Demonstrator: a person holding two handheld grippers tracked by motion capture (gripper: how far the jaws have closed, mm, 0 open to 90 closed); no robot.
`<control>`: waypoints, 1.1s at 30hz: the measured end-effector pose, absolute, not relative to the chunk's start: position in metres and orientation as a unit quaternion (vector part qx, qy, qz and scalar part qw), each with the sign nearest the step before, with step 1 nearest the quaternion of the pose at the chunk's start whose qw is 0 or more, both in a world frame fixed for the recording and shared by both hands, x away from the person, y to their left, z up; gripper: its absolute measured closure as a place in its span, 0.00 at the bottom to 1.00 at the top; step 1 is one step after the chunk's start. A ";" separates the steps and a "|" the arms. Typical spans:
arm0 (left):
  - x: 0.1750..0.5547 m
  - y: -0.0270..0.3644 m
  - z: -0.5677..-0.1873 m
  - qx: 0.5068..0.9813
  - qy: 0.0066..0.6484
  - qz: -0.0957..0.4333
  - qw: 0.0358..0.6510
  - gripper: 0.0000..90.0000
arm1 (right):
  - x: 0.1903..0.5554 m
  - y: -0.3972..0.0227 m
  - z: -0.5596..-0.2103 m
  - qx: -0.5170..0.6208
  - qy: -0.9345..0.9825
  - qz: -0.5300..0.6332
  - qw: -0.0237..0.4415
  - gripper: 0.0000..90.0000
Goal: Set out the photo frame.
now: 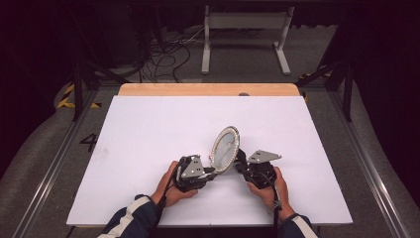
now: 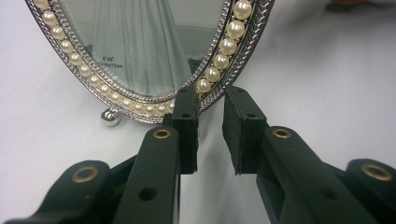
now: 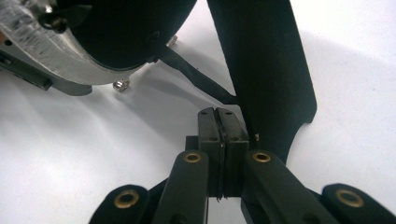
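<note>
Just below the centre of the high view, the left gripper (image 1: 214, 171) has its jaws parted around the lower rim of the oval pearl-edged picture frame (image 1: 225, 148), which stands tilted on the white table (image 1: 148, 129). Right of it, the right gripper (image 1: 241, 159) is clenched, beside the frame's black back stand (image 3: 266, 65).

High view: fixed above near table edge, looks fwd and down over whole white table (image 1: 148, 129). Left gripper view: low, v. close, faces oval frame (image 2: 154, 60) front. Right gripper view: low, close, faces frame back. Shared: frame, at 6 o'clock of table.
</note>
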State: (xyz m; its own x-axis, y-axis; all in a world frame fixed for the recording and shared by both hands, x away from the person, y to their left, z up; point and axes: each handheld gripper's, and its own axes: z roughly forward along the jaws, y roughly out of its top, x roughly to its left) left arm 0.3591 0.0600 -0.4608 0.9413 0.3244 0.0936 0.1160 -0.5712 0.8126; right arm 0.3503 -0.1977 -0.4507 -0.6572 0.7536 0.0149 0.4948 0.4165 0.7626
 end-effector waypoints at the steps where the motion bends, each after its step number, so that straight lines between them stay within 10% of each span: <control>1: 0.359 0.060 -0.461 0.879 0.125 0.117 0.446 0.84 | 0.351 -0.198 -0.451 0.379 0.825 0.386 0.168 1.00; 33: 0.358 0.067 -0.454 0.880 0.125 0.121 0.443 0.81 | 0.359 -0.203 -0.451 0.380 0.821 0.389 0.175 0.95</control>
